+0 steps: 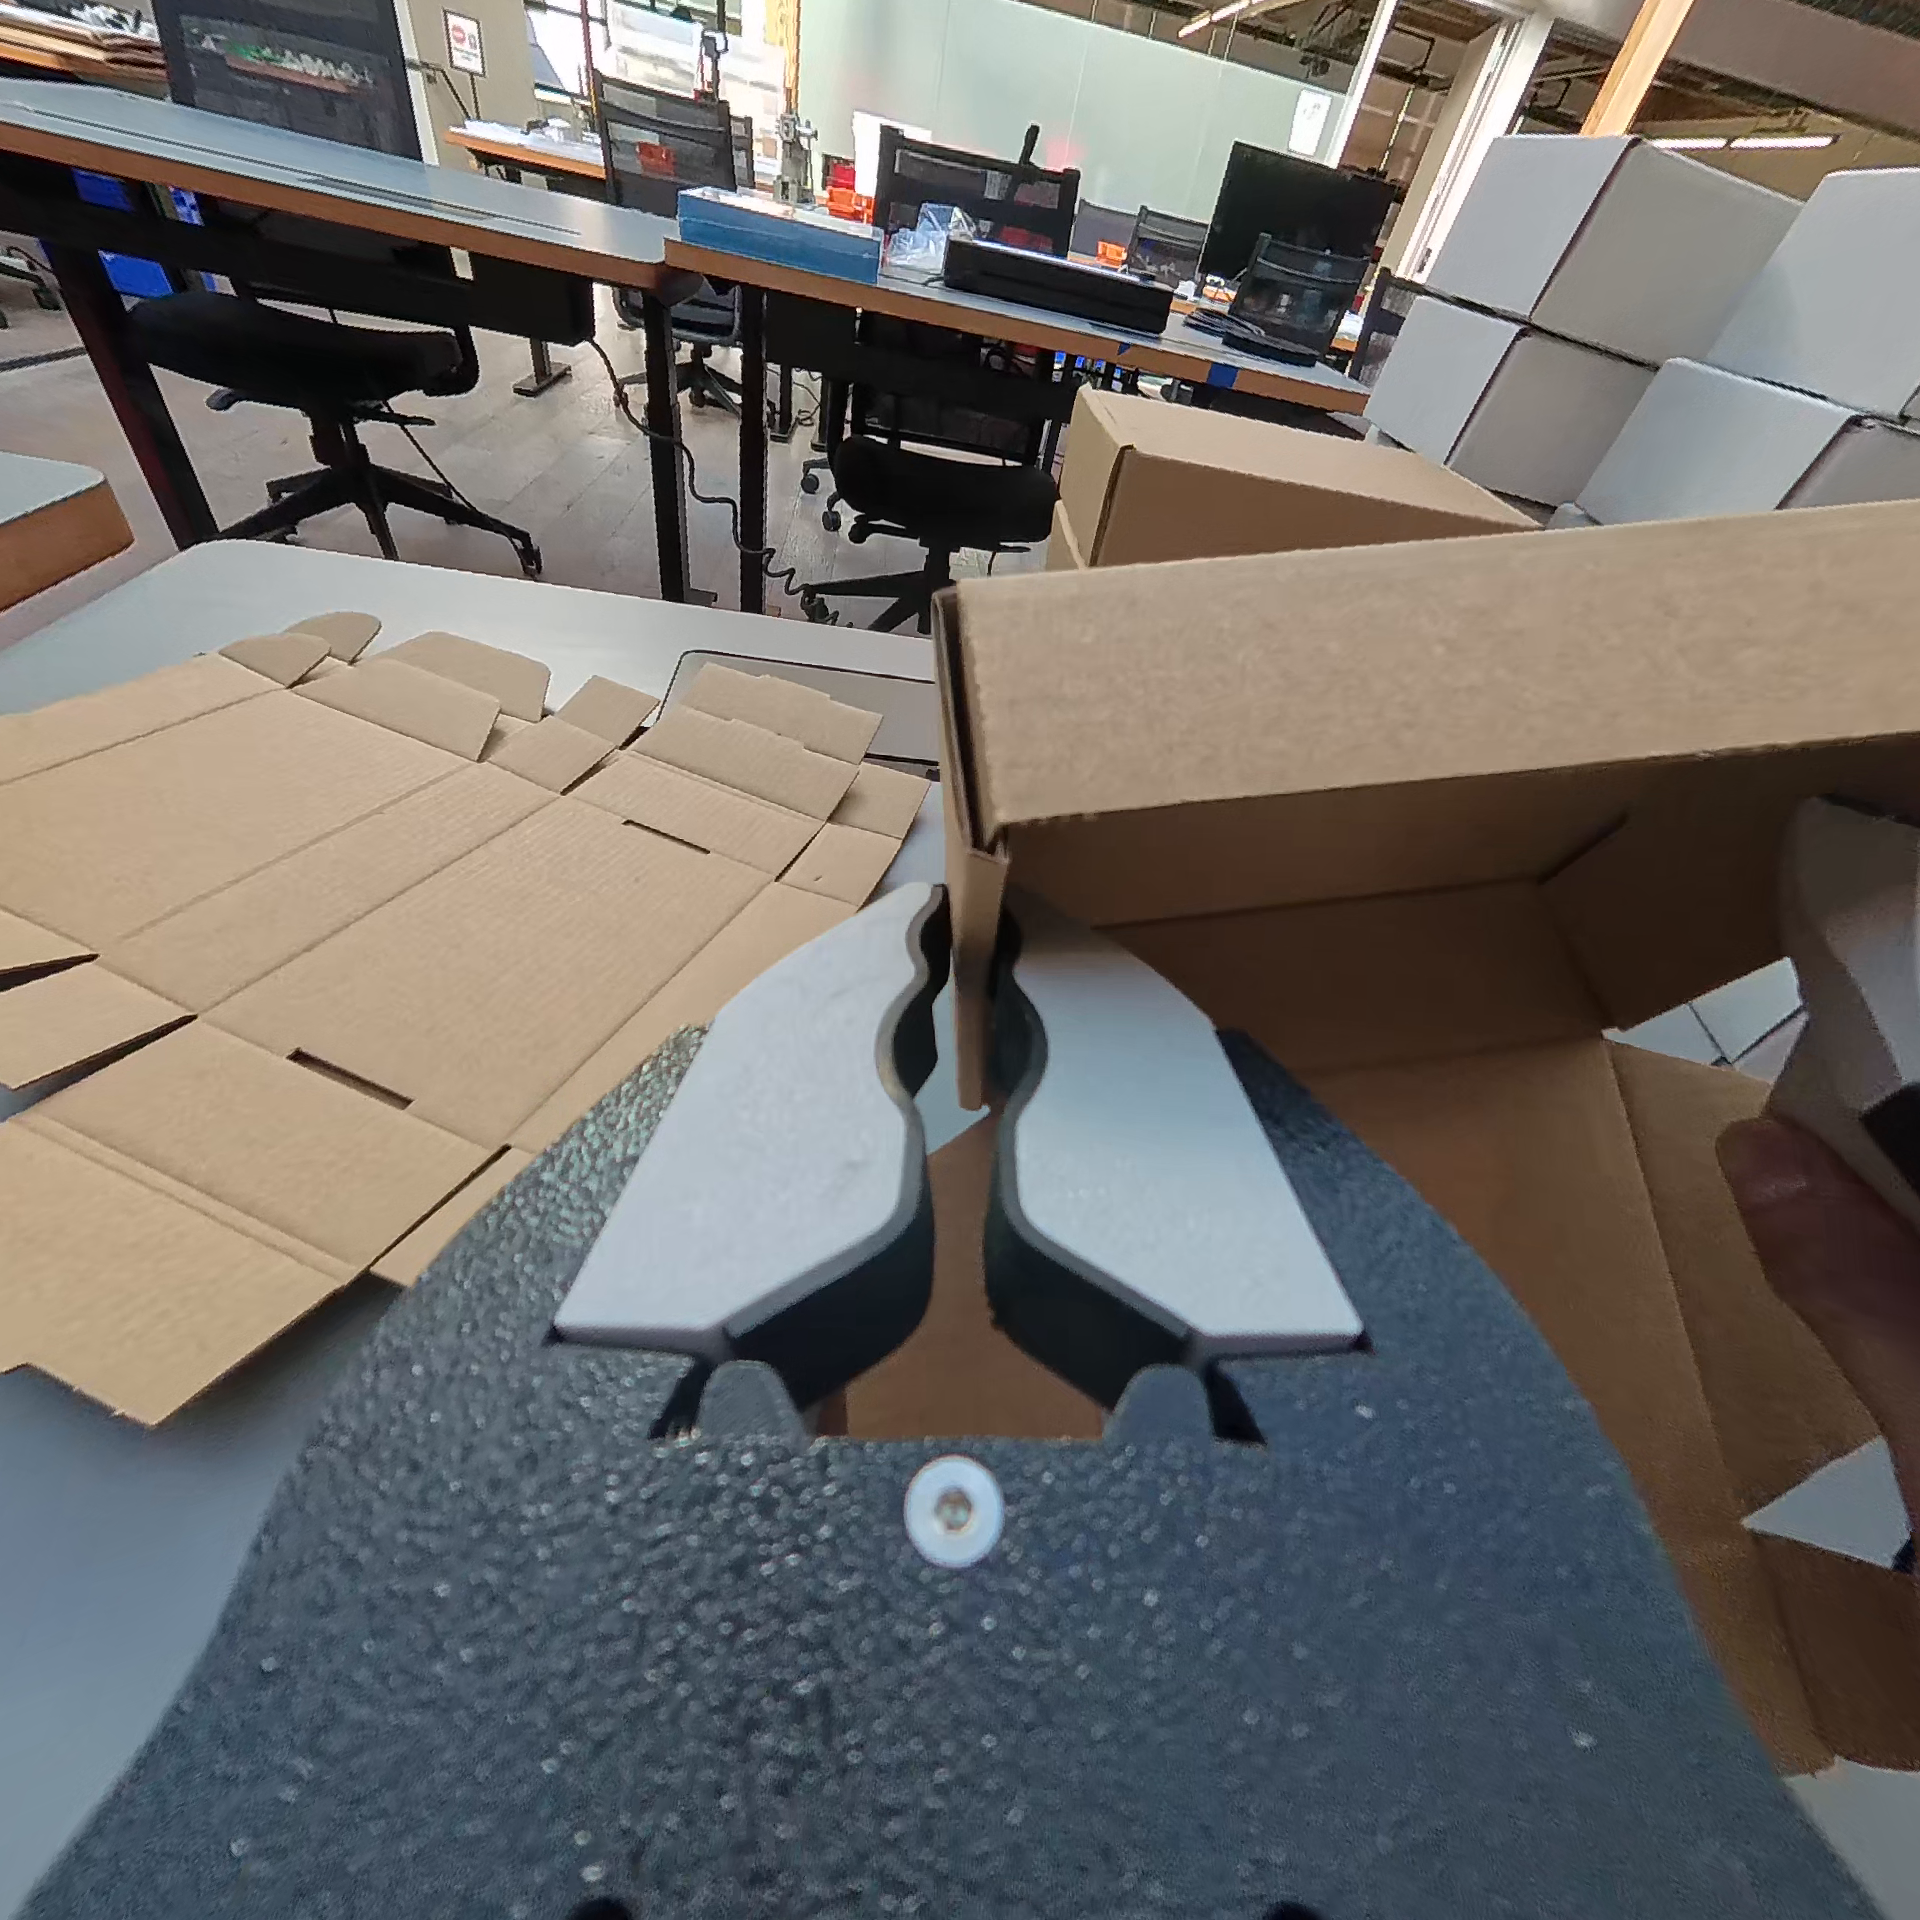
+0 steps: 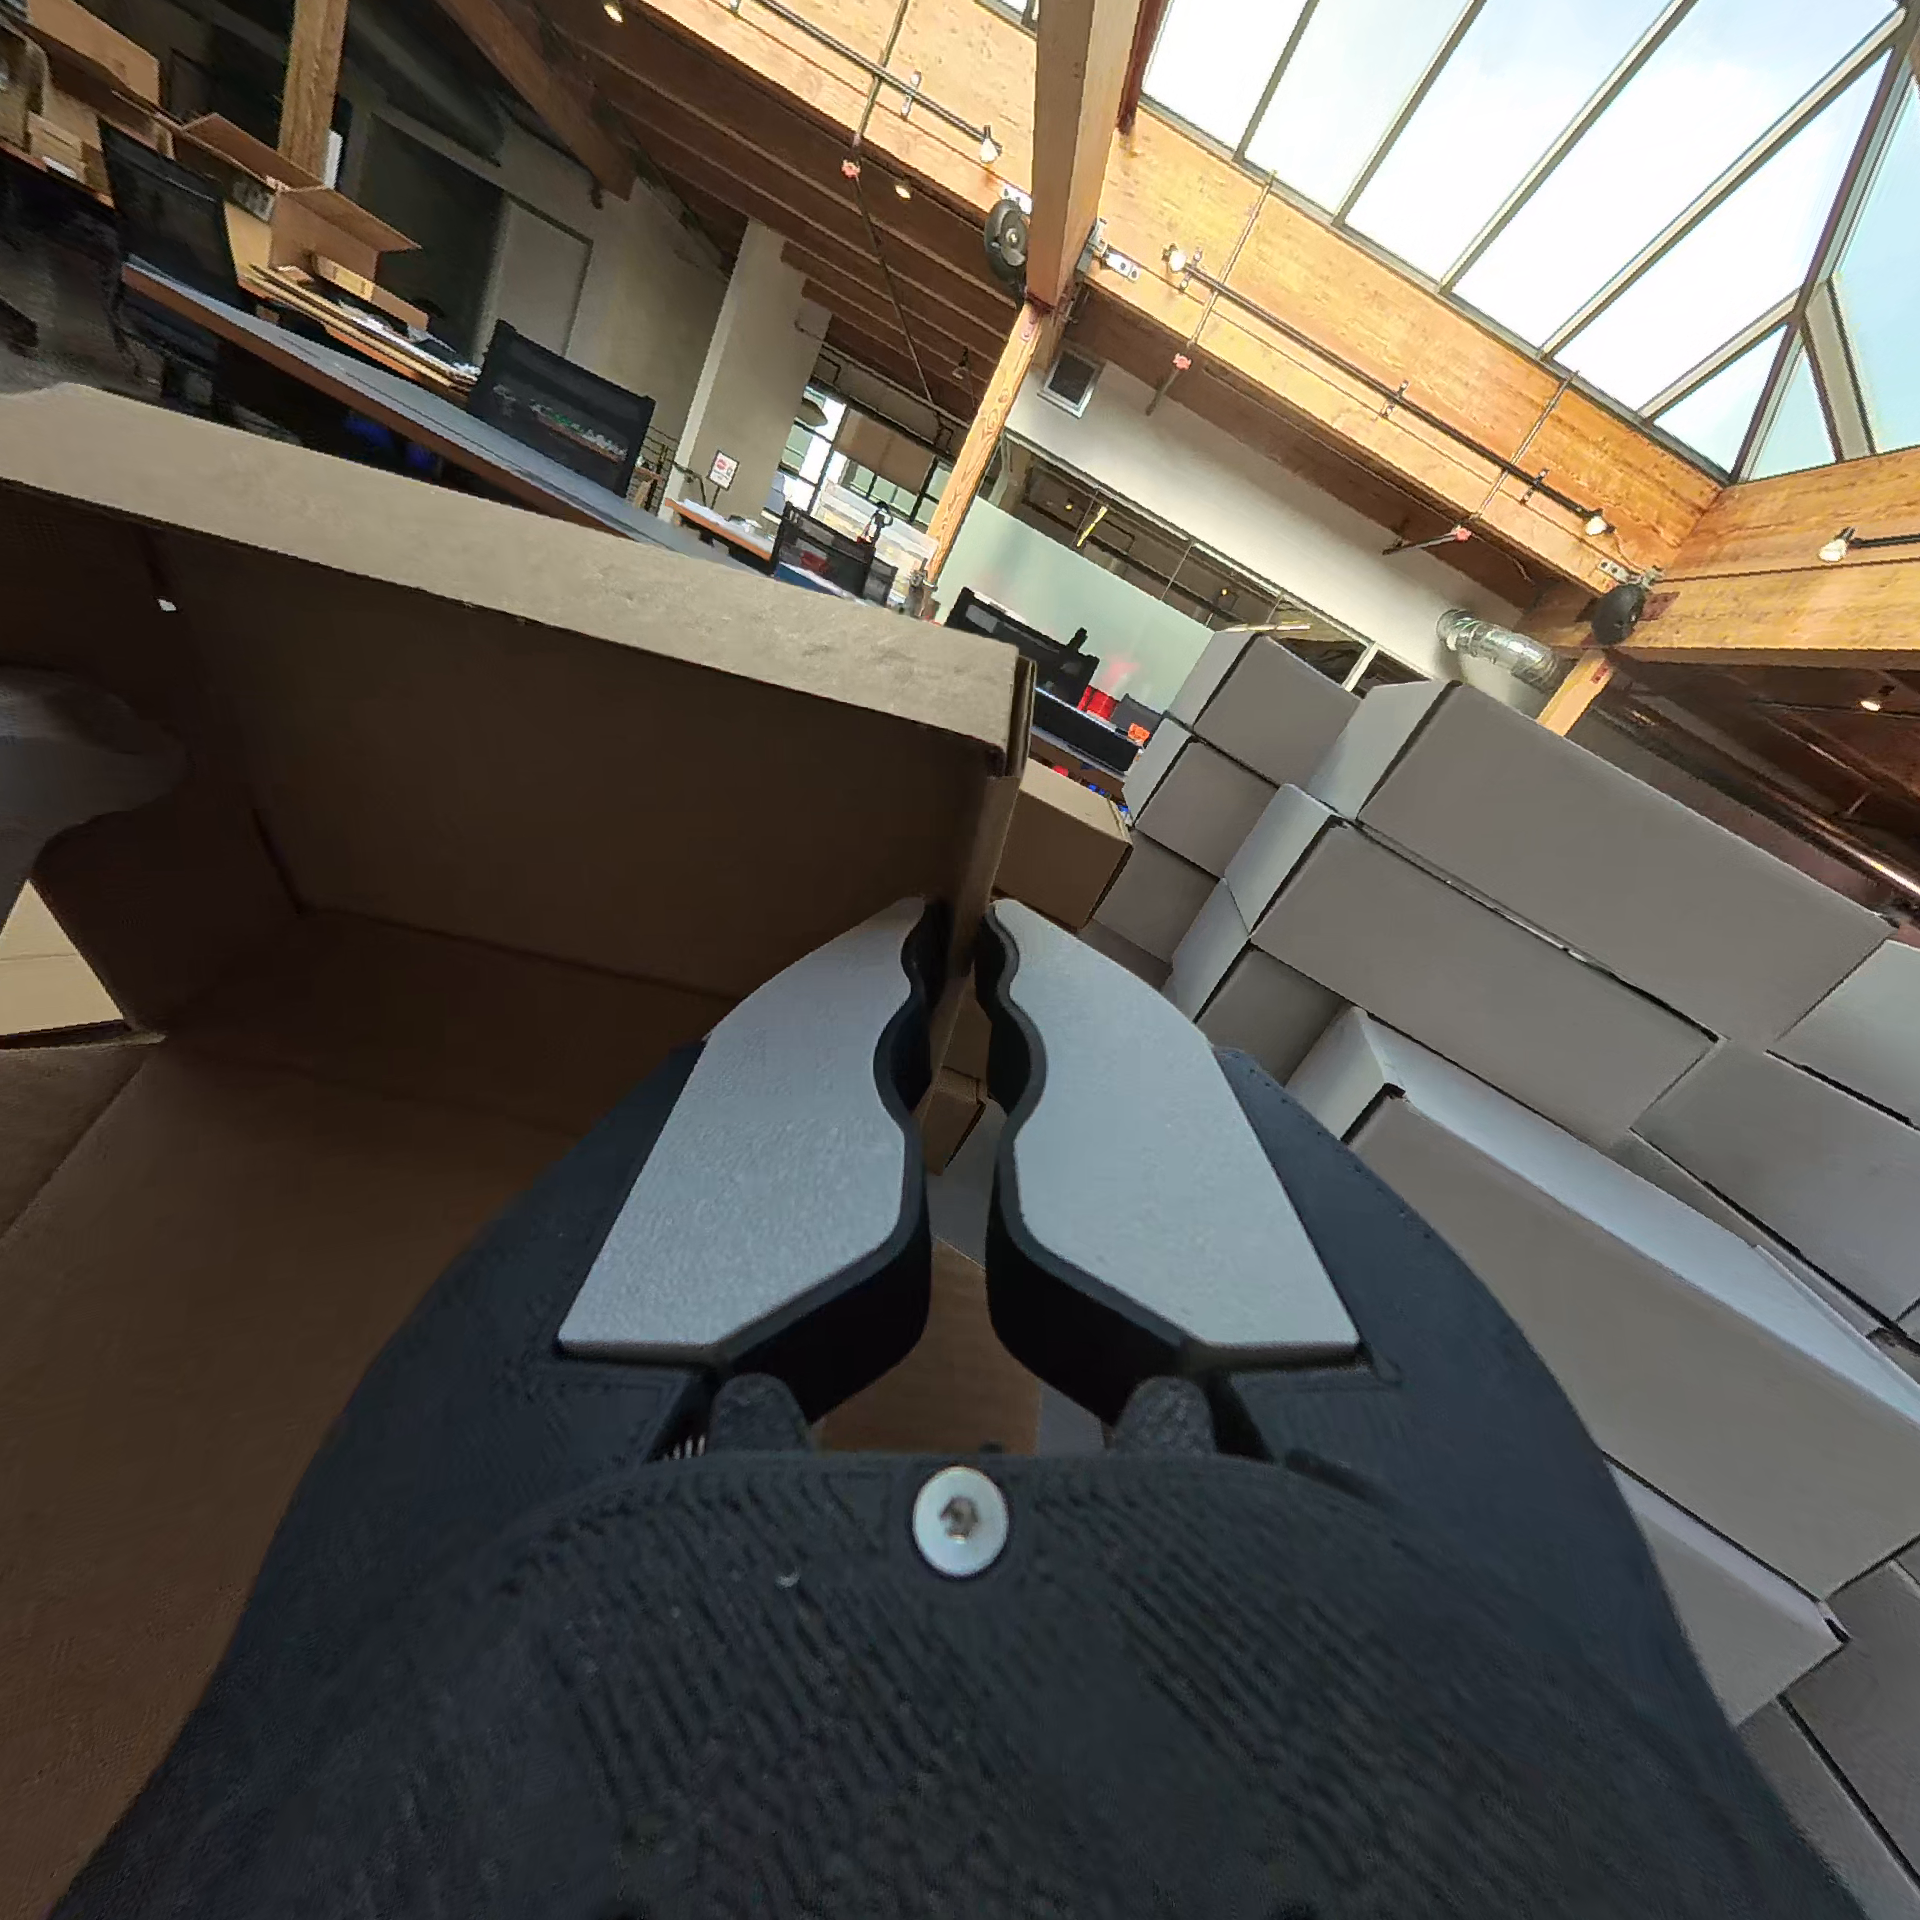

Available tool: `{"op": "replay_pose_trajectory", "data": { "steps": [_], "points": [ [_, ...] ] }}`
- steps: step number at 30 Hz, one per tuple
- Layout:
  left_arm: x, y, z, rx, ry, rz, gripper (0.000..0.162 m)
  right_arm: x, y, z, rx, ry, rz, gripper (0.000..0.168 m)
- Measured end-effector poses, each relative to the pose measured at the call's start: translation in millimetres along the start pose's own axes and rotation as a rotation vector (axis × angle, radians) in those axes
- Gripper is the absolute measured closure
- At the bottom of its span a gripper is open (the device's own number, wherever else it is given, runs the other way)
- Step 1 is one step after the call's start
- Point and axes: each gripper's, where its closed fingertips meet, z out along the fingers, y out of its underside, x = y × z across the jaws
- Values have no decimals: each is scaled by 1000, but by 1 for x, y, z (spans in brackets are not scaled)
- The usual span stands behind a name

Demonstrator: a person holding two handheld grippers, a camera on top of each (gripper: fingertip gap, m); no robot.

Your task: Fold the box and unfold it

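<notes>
office desks, swivel chairs and stacked white boxes are seen behind a pale table in the left wrist view; a flat, unfolded cardboard blank is spread on that table at the left; the box, half-formed and brown, is held up at the right with its open inside turned to the camera; the left gripper is pinched nearly closed on the box's left side wall, which is caught between the fingertips; the right gripper is glimpsed at the far right edge, beside a fingertip of a hand.

wooden beams and a skylight are shown overhead in the right wrist view; white boxes are piled at the right; the right gripper is nearly closed on the box's right side wall, gripped between its fingertips.
</notes>
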Motion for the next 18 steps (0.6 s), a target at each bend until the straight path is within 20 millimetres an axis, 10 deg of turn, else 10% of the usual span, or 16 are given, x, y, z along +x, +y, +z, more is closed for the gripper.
{"op": "replay_pose_trajectory", "data": {
  "steps": [5, 9, 18],
  "points": [
    [-11, -11, -1, 8, 14, -39, 157, -11, -21, -11, 71, -101, -27, 157],
    [-25, -29, -1, 14, 2, 15, 157, -18, -47, -28, 107, -200, -95, 116],
    [2, -65, -6, -217, 304, 455, 157, 28, -79, -83, 187, -496, 156, 90]
  ]
}}
